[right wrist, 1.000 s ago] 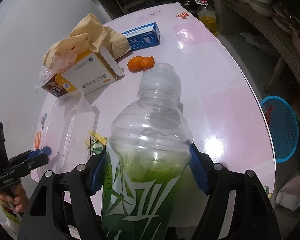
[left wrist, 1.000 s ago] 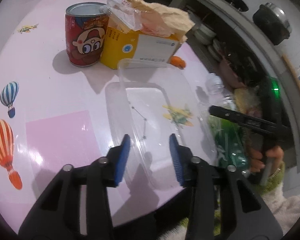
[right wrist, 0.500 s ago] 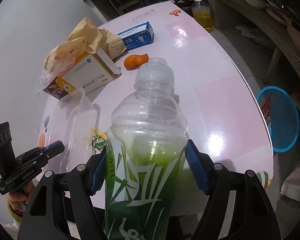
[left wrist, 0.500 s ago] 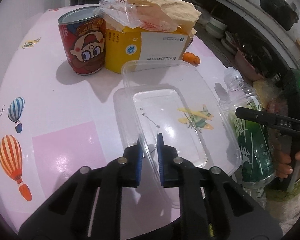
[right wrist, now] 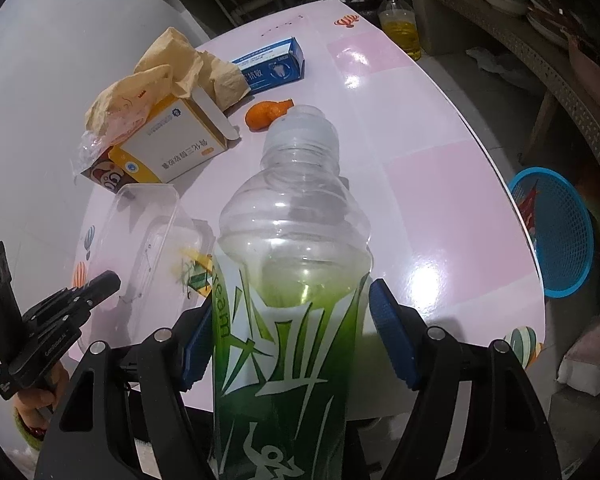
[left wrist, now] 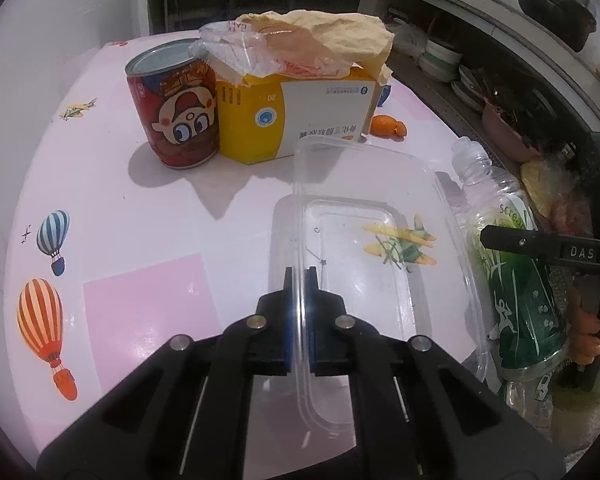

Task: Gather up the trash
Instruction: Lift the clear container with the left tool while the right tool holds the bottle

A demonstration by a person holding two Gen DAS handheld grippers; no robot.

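Currently the left claw (left wrist: pixel 300 292) is pinched narrow on the near left rim of the clear plastic tray (left wrist: pixel 372 264). Tray: transparent, rectangular with rounded corners, empty; airplane print of the pink counter (left wrist: pixel 140 296) shows through its floor. Its long axis runs from 6 toward 12 o'clock in the left wrist view, far end near the yellow-and-white carton (left wrist: pixel 296 120). Whether it rests on the counter or is lifted, cannot tell.

Red cartoon can (left wrist: pixel 174 110) stands upright at 11 o'clock, touching the carton; crumpled tan paper and clear film (left wrist: pixel 320 38) sit on top of the carton. Orange peel (left wrist: pixel 388 126) lies behind, partly hidden.

Right claw (right wrist: pixel 292 336) grips the green-labelled bottle (right wrist: pixel 292 248) across its body, neck pointing to 12 o'clock, uncapped; lower part is cut off by the frame edge. Blue basket (right wrist: pixel 556 232) at 3 o'clock sits beyond the counter edge.
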